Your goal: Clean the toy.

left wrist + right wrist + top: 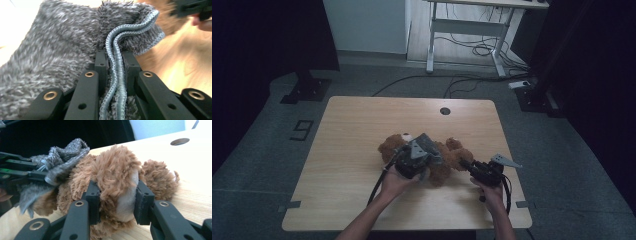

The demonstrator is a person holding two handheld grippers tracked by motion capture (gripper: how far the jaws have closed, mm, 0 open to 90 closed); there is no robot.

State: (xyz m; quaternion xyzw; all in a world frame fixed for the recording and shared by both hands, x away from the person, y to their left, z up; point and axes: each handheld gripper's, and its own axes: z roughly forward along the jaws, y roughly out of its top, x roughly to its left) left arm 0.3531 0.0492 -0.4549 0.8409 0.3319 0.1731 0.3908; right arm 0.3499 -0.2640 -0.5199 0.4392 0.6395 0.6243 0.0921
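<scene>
A brown teddy bear lies on its side in the middle of the wooden table. A grey fuzzy cloth with a pale blue hem is draped over its body. My left gripper is shut on the cloth's folded hem, and in the high view the left gripper sits over the bear's middle. My right gripper has its jaws pressed on both sides of a brown paw with a white sole. The right gripper comes in from the bear's right side. The bear carries the cloth on its far side.
A round cable hole sits near the table's far edge. Beyond the table a white desk frame stands over loose cables on the floor. A "9" mark is on the floor at the left.
</scene>
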